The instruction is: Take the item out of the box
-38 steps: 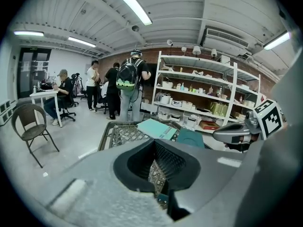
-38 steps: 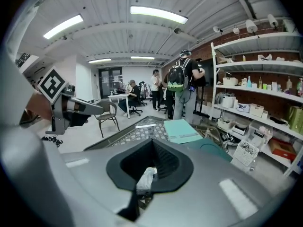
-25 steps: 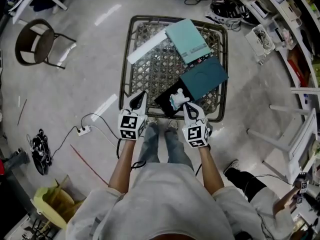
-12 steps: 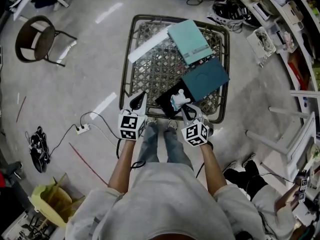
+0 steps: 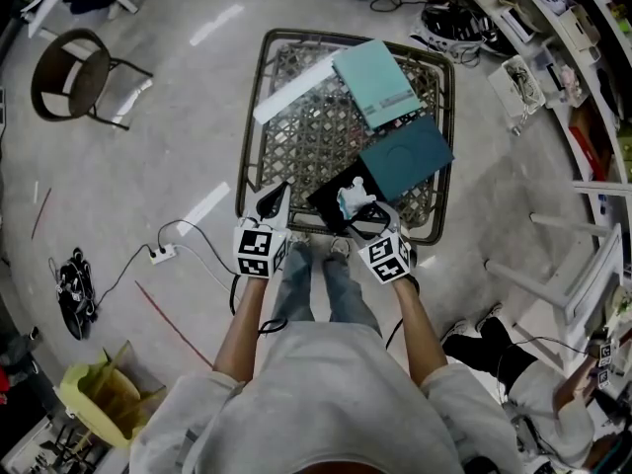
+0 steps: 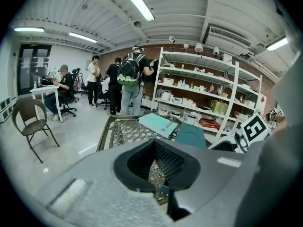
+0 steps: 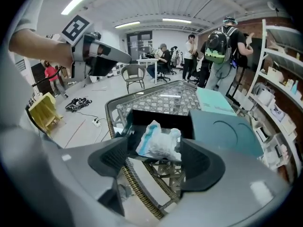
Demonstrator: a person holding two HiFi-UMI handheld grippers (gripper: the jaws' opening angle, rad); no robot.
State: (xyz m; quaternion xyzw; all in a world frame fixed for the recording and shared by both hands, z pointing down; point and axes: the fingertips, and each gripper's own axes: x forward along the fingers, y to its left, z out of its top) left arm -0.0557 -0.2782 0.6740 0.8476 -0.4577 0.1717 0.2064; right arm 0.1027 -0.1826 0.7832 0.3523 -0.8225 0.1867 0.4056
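A person's right hand-held gripper (image 5: 367, 217), its jaws just opened and standing apart, brackets a white-and-blue bagged item (image 5: 354, 198) without pressing it. The item lies at the near edge of the open black box (image 5: 329, 202), lower right on the wicker surface (image 5: 249, 117). The left hand-held gripper (image 5: 274, 197), jaws together and empty, hovers at the surface's lower left.
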